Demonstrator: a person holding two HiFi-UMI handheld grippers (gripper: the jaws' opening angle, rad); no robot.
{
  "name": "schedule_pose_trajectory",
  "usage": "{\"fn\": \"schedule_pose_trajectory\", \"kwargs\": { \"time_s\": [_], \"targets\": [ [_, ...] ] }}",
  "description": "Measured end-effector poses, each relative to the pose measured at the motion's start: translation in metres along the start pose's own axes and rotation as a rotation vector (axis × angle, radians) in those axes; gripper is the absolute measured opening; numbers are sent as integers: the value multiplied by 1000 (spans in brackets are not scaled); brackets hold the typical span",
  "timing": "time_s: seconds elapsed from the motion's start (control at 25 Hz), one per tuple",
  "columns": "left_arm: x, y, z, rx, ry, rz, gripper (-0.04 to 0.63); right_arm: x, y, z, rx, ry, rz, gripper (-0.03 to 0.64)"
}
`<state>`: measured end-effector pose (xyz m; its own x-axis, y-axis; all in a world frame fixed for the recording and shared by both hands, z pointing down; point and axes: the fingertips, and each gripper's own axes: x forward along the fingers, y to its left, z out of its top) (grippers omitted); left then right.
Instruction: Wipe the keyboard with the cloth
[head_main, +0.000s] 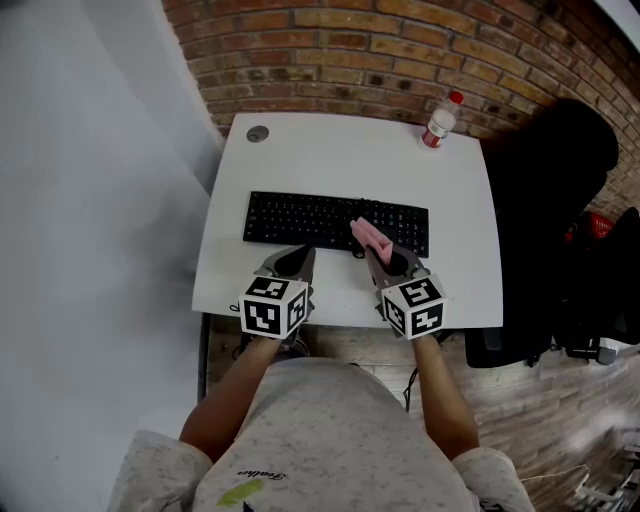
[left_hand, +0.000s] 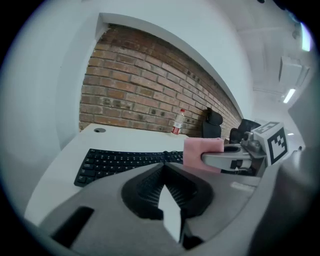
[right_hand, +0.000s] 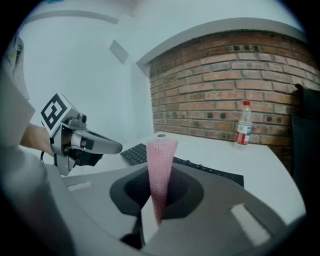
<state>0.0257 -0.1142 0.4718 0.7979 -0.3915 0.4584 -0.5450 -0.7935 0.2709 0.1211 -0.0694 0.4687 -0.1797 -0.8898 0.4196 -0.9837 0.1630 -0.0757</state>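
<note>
On my head view I am looking down at a white table (head_main: 340, 165) that is standing against a brick wall (head_main: 350, 45). A small round grey disc (head_main: 258, 133) is sitting at the table's upper left corner.

I am holding the left tool (head_main: 297, 258) at the lower left of the table, just in front of the left half of the black keyboard (head_main: 320, 218). In the left gripper view its tips are pressing together with nothing between them (left_hand: 162, 169), and they are hovering near the table's front edge.

The keyboard is lying across the middle of the table, parallel to the front edge.

To the right, the right tool (head_main: 388, 262) is pinching the pink cloth (head_main: 368, 234). The cloth is sticking out past the tips, over the front edge of the keyboard's right half. In the right gripper view it is rising as a narrow folded strip (right_hand: 161, 160) between the jaws. I am not able to tell whether it is touching the keys.

At the upper right corner of the table, a clear bottle (head_main: 438, 122) with a red cap and red label is standing upright, well apart from the keyboard. A black chair (head_main: 560, 200) is standing just beside the table's right edge.
</note>
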Motion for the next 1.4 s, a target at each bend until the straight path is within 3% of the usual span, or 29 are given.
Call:
{"fn": "schedule_pose_trajectory", "kwargs": {
  "time_s": [0.48, 1.4],
  "targets": [
    [2, -69, 19, 53, -89, -53, -5, -89, -41, 22, 70, -175, -139, 23],
    [-8, -118, 0, 46, -98, -32, -5, -126, -44, 1, 80, -185, -99, 23]
  ]
}}
